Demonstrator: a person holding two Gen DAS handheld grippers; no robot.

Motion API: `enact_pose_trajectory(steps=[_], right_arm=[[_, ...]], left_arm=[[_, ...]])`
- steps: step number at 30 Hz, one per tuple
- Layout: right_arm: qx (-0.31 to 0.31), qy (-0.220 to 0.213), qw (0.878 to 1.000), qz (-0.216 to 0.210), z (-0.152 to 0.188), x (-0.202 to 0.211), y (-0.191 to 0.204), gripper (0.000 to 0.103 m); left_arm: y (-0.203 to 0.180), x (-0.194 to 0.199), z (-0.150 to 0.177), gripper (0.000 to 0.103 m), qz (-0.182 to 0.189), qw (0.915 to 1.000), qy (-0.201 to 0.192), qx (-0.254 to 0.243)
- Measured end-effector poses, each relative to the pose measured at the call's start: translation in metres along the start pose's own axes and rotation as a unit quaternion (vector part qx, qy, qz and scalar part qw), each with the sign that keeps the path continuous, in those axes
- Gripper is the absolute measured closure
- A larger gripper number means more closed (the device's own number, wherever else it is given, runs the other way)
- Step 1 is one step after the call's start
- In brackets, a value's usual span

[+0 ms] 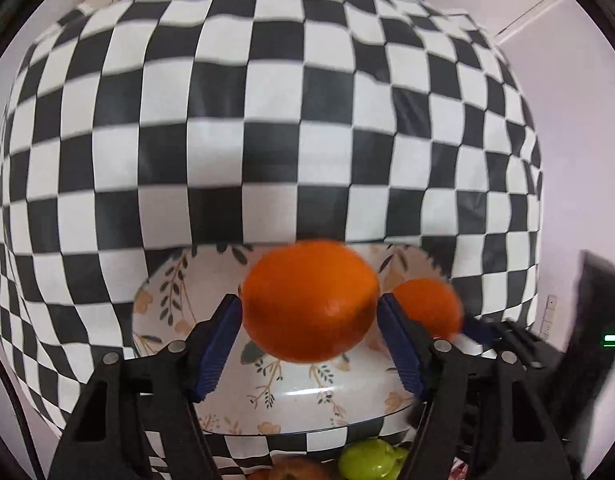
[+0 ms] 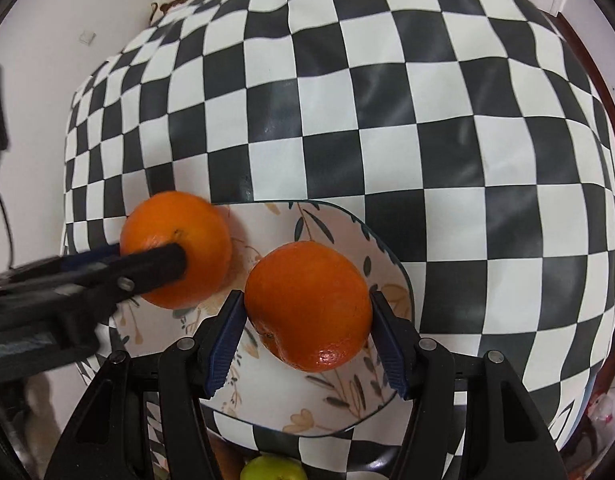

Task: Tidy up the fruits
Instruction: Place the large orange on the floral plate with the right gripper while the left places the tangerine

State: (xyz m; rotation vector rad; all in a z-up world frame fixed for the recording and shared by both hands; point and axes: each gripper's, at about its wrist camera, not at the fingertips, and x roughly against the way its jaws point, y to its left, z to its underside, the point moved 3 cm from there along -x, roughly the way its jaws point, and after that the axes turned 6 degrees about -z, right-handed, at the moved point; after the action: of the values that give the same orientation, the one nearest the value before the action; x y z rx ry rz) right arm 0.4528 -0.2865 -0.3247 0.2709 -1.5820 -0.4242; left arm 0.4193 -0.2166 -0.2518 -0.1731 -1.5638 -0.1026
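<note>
My left gripper [image 1: 309,312] is shut on an orange [image 1: 311,300] and holds it over a floral plate [image 1: 179,292]. My right gripper [image 2: 305,308] is shut on a second orange [image 2: 307,304] above the same plate [image 2: 331,412]. In the right wrist view the left gripper [image 2: 87,272] comes in from the left with its orange [image 2: 175,236] over the plate's left edge. In the left wrist view the right gripper's orange [image 1: 427,308] shows behind my right finger.
The plate sits on a black-and-white checkered tablecloth [image 1: 267,120]. A green fruit [image 1: 367,460] and a brownish fruit [image 1: 295,472] lie below the plate's near edge; the green one also shows in the right wrist view [image 2: 271,470]. White walls flank the table.
</note>
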Motion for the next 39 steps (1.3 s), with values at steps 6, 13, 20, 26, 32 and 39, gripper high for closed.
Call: enact_pose_trajectory(steps=[6, 13, 20, 26, 32, 39], right_arm=[[-0.027, 0.015, 1.000, -0.006, -0.008, -0.002, -0.012, 0.022], [-0.020, -0.004, 1.000, 0.007, -0.008, 0.029, -0.006, 0.008], [0.017, -0.050, 0.997, 0.057, 0.021, 0.076, 0.020, 0.007], [0.031, -0.087, 0.992, 0.082, 0.061, 0.110, 0.042, 0.007], [0.025, -0.115, 0.990, 0.082, 0.110, 0.132, 0.068, 0.007], [0.005, -0.162, 0.985, 0.065, 0.156, 0.155, 0.096, 0.007]], left_arm=[[0.000, 0.014, -0.008, 0.034, -0.035, 0.9992, -0.012, -0.017], [0.023, 0.031, 0.016, 0.017, -0.039, 0.9986, -0.032, 0.014], [0.041, 0.058, 0.074, 0.017, -0.055, 0.9953, -0.073, 0.032], [0.052, 0.089, 0.124, 0.017, -0.080, 0.9890, -0.121, 0.027], [0.063, 0.109, 0.154, 0.017, -0.076, 0.9872, -0.139, 0.016], [0.070, 0.136, 0.180, 0.017, -0.056, 0.9837, -0.171, -0.003]])
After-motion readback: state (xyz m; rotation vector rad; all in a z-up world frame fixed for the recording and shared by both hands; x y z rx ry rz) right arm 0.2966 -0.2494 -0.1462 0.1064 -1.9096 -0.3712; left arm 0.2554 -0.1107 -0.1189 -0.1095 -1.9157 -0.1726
